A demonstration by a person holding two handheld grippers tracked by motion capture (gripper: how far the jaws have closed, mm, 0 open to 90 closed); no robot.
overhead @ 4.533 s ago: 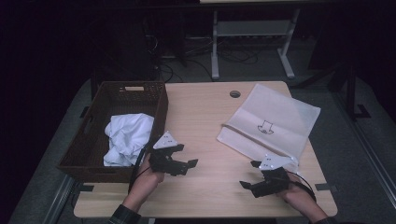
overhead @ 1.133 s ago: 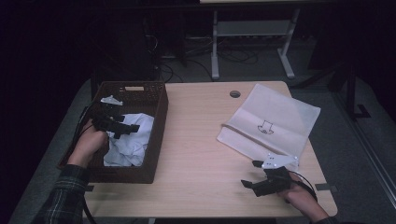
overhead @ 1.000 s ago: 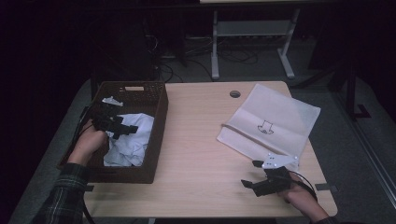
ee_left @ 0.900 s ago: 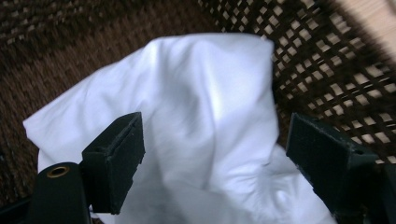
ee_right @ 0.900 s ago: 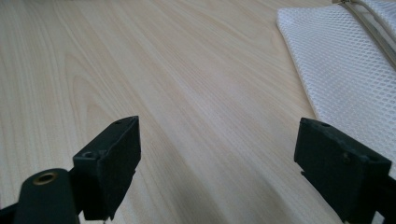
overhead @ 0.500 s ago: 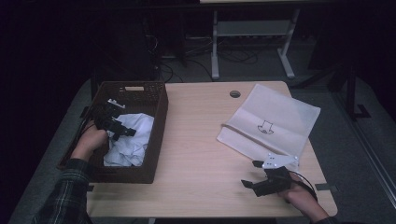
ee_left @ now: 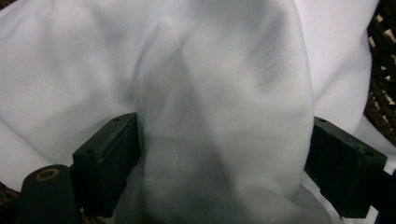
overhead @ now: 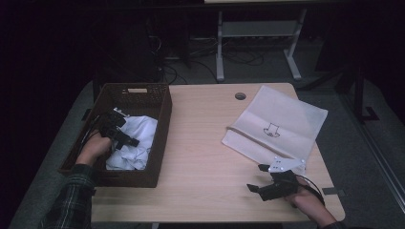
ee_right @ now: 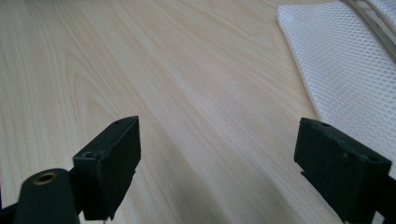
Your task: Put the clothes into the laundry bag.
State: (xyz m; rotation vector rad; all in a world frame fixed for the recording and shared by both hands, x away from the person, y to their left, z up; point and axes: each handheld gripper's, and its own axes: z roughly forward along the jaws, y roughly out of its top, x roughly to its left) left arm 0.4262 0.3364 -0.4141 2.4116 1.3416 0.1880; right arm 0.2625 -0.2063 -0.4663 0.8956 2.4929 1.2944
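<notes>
- The crumpled white cloth [overhead: 131, 143] is seen at the left of the high view, inside the dark brown woven basket [overhead: 160, 138]; its lower part is hidden by the basket's near wall.
- In the left gripper view a raised fold of the cloth [ee_left: 224, 121] is seen, blurred, between the two jaws of the left tongs [ee_left: 224, 172], which are spread wide on either side of it; whether the pads press it cannot be told.
- In the high view the left tongs [overhead: 125, 139] are seen held over the cloth.
- The right tongs [overhead: 258, 179] are seen at the lower right of the high view, just above the light wooden table [overhead: 200, 143], jaws wide apart with nothing between them.
- A flat white mesh bag [overhead: 279, 126] is seen lying at the right of the table, well apart from the basket; a small dark drawing is printed on it, too small to be read.
- The room behind the table is dark; the metal legs of another table [overhead: 253, 38] are made out at the top.
</notes>
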